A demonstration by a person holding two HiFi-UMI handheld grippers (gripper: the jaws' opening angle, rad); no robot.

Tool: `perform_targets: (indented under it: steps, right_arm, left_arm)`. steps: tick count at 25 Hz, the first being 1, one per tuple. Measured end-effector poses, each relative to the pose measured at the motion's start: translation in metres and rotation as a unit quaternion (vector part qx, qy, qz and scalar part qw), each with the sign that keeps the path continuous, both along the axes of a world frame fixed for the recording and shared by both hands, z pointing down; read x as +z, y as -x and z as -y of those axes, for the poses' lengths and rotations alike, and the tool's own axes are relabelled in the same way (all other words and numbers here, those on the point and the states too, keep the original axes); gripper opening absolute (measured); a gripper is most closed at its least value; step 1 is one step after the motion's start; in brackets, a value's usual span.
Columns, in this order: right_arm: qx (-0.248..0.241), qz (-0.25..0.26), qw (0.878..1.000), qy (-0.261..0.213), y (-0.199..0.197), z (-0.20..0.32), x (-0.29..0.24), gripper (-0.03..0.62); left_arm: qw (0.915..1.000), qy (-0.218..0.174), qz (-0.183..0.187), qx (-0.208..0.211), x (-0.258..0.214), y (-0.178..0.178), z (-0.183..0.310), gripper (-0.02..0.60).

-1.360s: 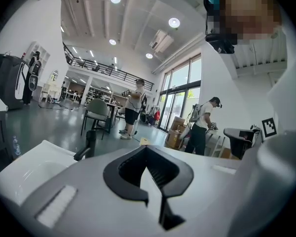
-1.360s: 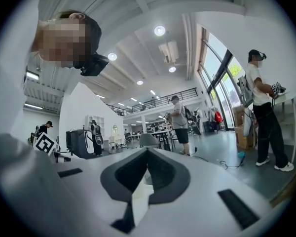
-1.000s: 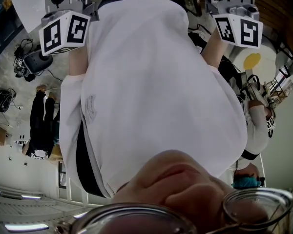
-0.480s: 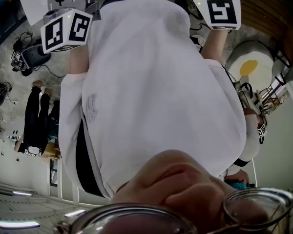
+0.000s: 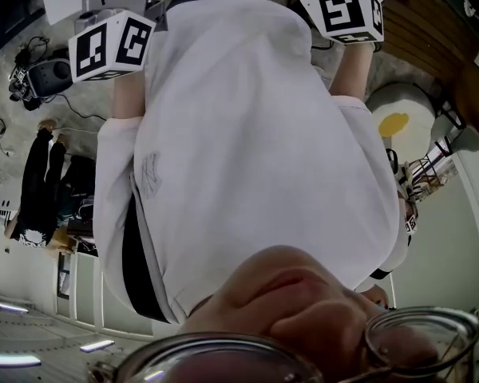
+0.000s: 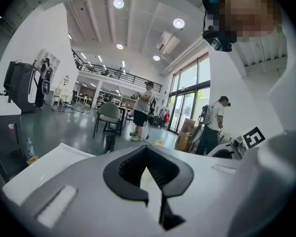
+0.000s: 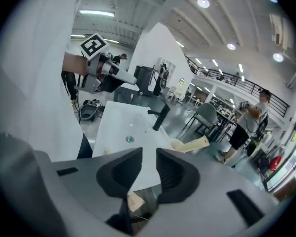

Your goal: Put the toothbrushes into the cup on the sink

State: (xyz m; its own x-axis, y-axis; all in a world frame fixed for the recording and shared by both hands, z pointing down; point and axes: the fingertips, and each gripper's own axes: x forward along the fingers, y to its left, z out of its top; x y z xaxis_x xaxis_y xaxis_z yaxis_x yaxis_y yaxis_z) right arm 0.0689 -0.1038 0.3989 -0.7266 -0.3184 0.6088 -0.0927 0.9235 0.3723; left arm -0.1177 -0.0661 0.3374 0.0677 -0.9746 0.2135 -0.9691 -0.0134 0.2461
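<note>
So the right gripper point(image 7: 148, 157) is what's changed: over the last second its marker cube has swung inward across the head view and rolled to show a different face. Its jaws have just been opening too. They stand at a narrow gap now with nothing between them, just the sink point(image 7: 119, 125) showing through the slot. The left gripper point(image 6: 147, 149) has only drifted a little, and its jaws are closed tip to tip on nothing.

From the right gripper view the sink lies just beyond the jaws, with the drain point(image 7: 129, 139) about mid-basin and the black faucet point(image 7: 160, 115) on the far side. At the far right corner sits a cream cup point(image 7: 179, 144) with a long cream piece point(image 7: 196, 143) poking off to the right. That could be a toothbrush, but honestly I can't tell. No other toothbrush stands out for me in any view, and the head view is mostly white shirt point(image 5: 239, 134).

My read is that neither hand has a brush, so nothing's been carried to the cup by these hands yet. The right one looks like it's lining up on the sink and cracking open for a first pick
</note>
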Motion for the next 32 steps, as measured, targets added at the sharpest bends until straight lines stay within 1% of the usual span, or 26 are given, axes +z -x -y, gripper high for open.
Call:
perform_targets:
  steps: [2,4,6,10,12,17,24,32]
  right_arm:
    - [-0.021,-0.013,1.000,0.012,0.004,-0.005,0.009,0.103]
    - [-0.048,-0.043,0.998,0.015,0.004,-0.009,0.021,0.106]
    - [-0.083,-0.089,0.992,0.009,0.003,-0.014,0.036,0.107]
    - [-0.139,-0.183,0.973,0.016,0.000,-0.026,0.077,0.106]
    - [-0.154,-0.216,0.964,0.021,0.000,-0.028,0.094,0.106]
    - [-0.196,-0.246,0.949,0.036,0.004,-0.037,0.118,0.106]
    - [-0.228,-0.287,0.928,0.063,0.004,-0.041,0.149,0.107]
    - [-0.259,-0.350,0.896,0.089,0.005,-0.045,0.185,0.107]
  left_arm:
    - [1.0000,0.000,0.000,-0.007,0.002,0.003,-0.004,0.006]
    - [0.9999,0.003,0.000,-0.015,0.002,0.004,-0.007,0.006]
    - [0.9997,0.005,0.000,-0.023,0.001,0.004,-0.010,0.006]
    - [0.9995,0.006,0.001,-0.031,0.003,0.007,-0.016,0.006]
    - [0.9994,0.007,0.001,-0.035,0.007,0.008,-0.019,0.006]
    - [0.9988,0.010,-0.002,-0.047,0.008,0.008,-0.028,0.006]
    - [0.9979,0.007,-0.002,-0.064,0.008,0.010,-0.039,0.006]
    - [0.9959,0.008,-0.007,-0.089,0.009,0.021,-0.047,0.006]
